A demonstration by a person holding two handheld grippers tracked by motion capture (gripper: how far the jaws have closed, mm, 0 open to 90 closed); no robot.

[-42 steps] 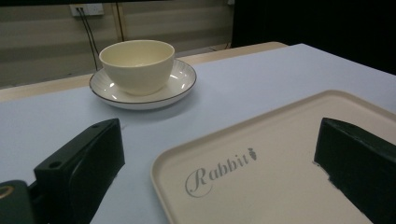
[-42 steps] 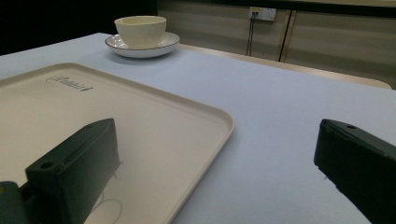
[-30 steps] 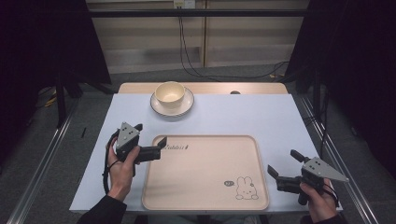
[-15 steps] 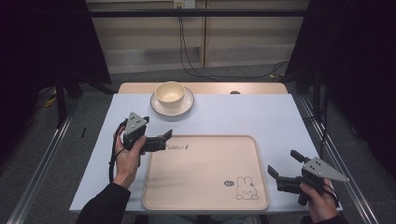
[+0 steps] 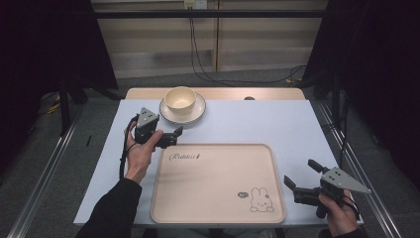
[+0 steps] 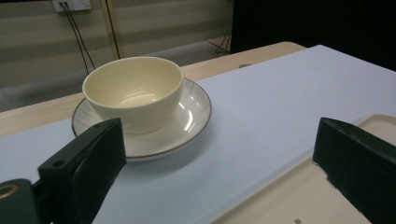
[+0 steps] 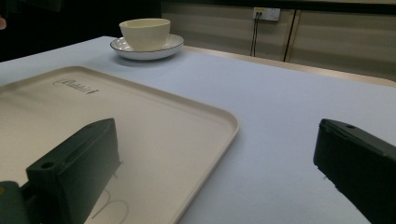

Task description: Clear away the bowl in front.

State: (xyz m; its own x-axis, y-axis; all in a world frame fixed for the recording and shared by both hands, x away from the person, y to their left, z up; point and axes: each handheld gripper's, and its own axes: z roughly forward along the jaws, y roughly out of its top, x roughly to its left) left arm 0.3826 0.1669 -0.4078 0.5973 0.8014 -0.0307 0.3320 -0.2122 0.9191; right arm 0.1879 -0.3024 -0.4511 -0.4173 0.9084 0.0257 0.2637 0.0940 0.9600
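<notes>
Mostly bare tabletop (image 5: 277,124), pale blue-grey sheet over wood, wooden strip showing along the far edge. Tray (image 5: 218,213) lies near the front edge, centre, cream, raised rim, rounded corners. Script logo (image 5: 184,156) printed at tray's far-left corner, looks like "Rabbit" but too small to read for sure; same logo (image 7: 75,86) seen in right gripper view, also not sharp. Rabbit drawing (image 5: 259,201) with a small speech bubble at tray's near-right corner, bubble text unreadable. Bowl (image 5: 180,99) sits in a saucer (image 5: 197,113) at far-left-centre of the tabletop, close to the far edge; saucer has a thin dark rim line, bowl is cream and empty in left gripper view (image 6: 133,91). Left gripper (image 5: 174,137) held by left hand (image 5: 140,153) just off tray's far-left corner, between tray and saucer, touching neither as far as I can tell; fingers (image 6: 88,168) spread wide, nothing between them, bowl just ahead. Right gripper (image 5: 301,179) held by right hand (image 5: 340,213) at the near-right tabletop corner, just beside tray's right edge; fingers (image 7: 77,163) spread, empty, one over the tray surface, the other over blue sheet. Open room: whole right-far half of the tabletop, and the tray interior.
</notes>
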